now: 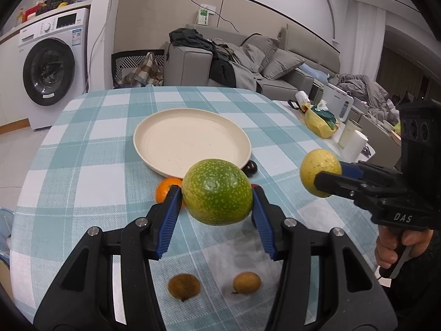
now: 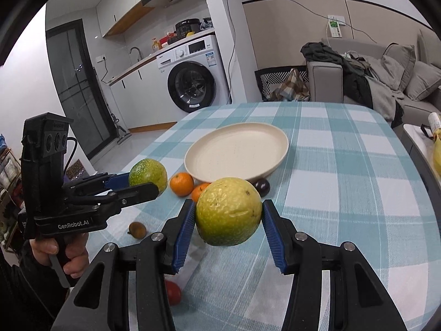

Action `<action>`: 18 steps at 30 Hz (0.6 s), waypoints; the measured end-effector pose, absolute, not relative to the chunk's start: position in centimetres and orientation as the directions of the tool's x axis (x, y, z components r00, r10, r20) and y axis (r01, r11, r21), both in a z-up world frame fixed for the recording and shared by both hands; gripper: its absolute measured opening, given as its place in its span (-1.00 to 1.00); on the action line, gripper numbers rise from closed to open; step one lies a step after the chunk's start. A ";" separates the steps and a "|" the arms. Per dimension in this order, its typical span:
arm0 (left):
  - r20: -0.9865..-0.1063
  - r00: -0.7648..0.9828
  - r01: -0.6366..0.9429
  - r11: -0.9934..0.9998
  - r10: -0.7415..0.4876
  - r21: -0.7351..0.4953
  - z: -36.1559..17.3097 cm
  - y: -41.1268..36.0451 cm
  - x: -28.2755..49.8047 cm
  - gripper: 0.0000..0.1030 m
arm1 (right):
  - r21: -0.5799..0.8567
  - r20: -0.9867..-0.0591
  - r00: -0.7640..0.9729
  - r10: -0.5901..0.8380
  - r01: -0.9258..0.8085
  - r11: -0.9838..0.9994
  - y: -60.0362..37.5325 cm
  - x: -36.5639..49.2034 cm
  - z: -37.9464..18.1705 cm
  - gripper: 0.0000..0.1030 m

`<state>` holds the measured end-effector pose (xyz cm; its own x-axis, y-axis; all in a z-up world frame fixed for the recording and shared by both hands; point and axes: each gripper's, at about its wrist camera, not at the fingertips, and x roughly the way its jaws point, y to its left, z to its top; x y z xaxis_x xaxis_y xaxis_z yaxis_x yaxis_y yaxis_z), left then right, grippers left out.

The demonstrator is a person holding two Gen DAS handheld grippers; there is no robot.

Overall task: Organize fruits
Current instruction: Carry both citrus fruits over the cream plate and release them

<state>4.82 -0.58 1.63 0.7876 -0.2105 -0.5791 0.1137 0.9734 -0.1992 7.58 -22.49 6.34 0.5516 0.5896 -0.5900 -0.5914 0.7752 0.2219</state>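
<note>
Checked tablecloth point(image 1: 82, 143) w/ cream plate point(image 1: 190, 140) mid-table. Left gripper point(image 1: 217, 201) clamps speckled green fruit point(image 1: 217, 195), right gripper point(image 2: 228, 215) clamps yellow-green fruit point(image 2: 228, 211); both probably lifted off the cloth, near plate's front rim.

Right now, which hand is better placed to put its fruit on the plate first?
Probably left. The left gripper holds the green fruit directly before the plate, near its rim. The right gripper holds its yellow fruit farther back.

Two green-yellow citrus fruits point(image 2: 228, 211) point(image 2: 148, 175), two tangerines point(image 2: 181, 184) point(image 2: 200, 190), two kiwis point(image 1: 184, 286) point(image 1: 246, 282), one plum point(image 2: 261, 187), one tomato point(image 2: 173, 292), one plate point(image 2: 236, 151).
</note>
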 end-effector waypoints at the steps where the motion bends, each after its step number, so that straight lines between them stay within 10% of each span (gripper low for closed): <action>1: -0.577 0.792 0.106 0.976 -0.199 -0.191 1.7 -0.4 5.1 -0.05 | 0.224 -0.587 0.554 0.591 -0.590 0.776 -22.4 7.8 6.6 -0.03; 18: -0.561 0.818 0.037 0.984 -0.130 -0.174 1.7 1.7 10.6 -0.05 | 0.247 -0.577 0.549 0.605 -0.588 0.770 -20.0 12.3 7.9 -0.03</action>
<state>10.56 1.68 1.74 0.8177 -0.1297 -0.5609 0.0367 0.9841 -0.1741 12.35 -19.99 7.93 0.5495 0.6045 -0.5767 -0.5884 0.7701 0.2466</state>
